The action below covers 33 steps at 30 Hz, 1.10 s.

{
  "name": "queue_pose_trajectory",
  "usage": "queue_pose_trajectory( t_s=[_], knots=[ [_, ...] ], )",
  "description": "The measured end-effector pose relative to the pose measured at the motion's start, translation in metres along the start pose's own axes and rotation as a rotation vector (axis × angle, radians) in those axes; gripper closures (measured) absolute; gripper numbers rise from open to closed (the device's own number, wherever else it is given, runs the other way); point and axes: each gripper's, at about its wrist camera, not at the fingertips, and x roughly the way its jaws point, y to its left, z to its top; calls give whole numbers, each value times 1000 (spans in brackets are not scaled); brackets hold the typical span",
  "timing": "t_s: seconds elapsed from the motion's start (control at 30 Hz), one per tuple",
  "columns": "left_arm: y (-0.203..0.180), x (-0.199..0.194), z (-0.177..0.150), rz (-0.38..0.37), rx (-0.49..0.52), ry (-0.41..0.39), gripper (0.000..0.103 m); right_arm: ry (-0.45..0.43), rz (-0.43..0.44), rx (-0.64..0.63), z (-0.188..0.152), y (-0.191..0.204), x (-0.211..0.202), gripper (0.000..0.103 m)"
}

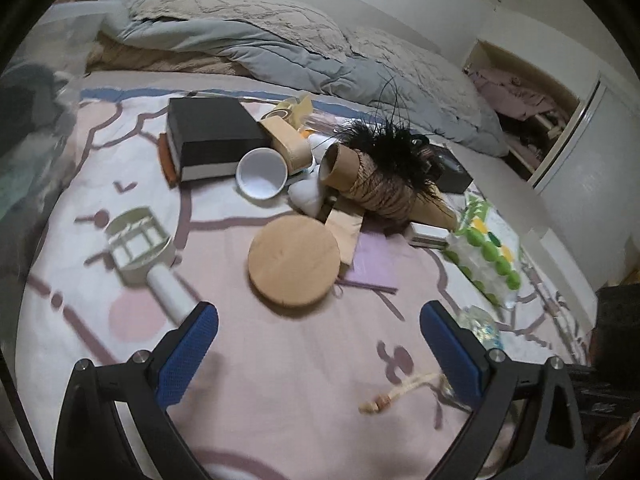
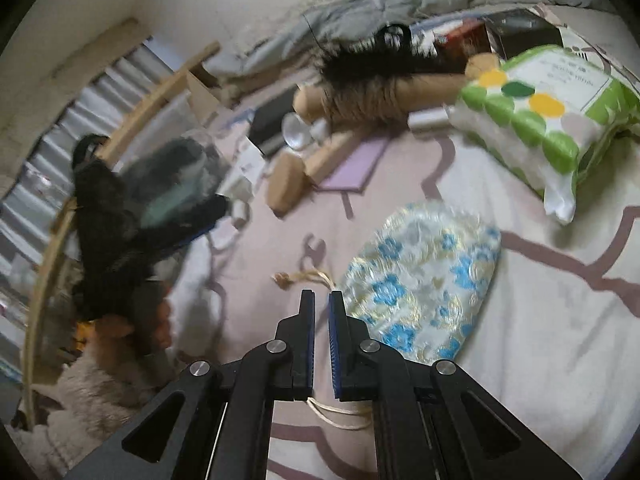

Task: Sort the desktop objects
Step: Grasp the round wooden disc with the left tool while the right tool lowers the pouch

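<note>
A heap of objects lies on a pink-and-white bedsheet (image 1: pixel 280 360). In the left wrist view I see a round wooden lid (image 1: pixel 294 260), a white cup (image 1: pixel 262 173), a black box (image 1: pixel 212 138), a twine cone with black feathers (image 1: pixel 380 176), a green-dotted tissue pack (image 1: pixel 486 256) and a white lint roller (image 1: pixel 140 246). My left gripper (image 1: pixel 319 322) is open and empty, low in front of the wooden lid. My right gripper (image 2: pixel 321 300) is nearly shut with nothing between its pads, just left of a blue-flowered brocade pouch (image 2: pixel 424 280); the pouch's drawstring (image 2: pixel 308 278) lies ahead of the fingertips.
A grey quilt (image 1: pixel 280 48) is bunched along the far side of the bed. A purple card (image 1: pixel 374 264) lies right of the lid. In the right wrist view the tissue pack (image 2: pixel 548 120) is upper right, and the left gripper with a black-sleeved arm (image 2: pixel 116 248) is at the left.
</note>
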Motion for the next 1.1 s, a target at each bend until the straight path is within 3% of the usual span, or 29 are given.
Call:
queue_pose_trajectory(
  t_s=[0.1, 0.3, 0.43, 0.57, 0.7, 0.97, 1.1],
  knots=[
    [0, 17, 5, 51, 41, 14, 2, -29, -7, 28, 4, -7, -7, 97],
    [7, 44, 10, 71, 44, 52, 3, -100, -79, 137, 11, -33, -21, 97],
    [10, 54, 13, 82, 44, 59, 13, -164, -154, 246, 12, -58, -33, 97],
    [9, 61, 12, 74, 63, 70, 22, -135, -219, 305, 13, -75, -25, 97],
    [7, 62, 11, 70, 79, 66, 34, -81, -229, 284, 16, -73, -7, 97],
    [3, 54, 9, 71, 98, 66, 35, -30, -242, 111, 25, -45, 32, 97],
    [-2, 47, 5, 98, 120, 93, 35, -48, -253, 84, 24, -43, 28, 97]
  ],
)
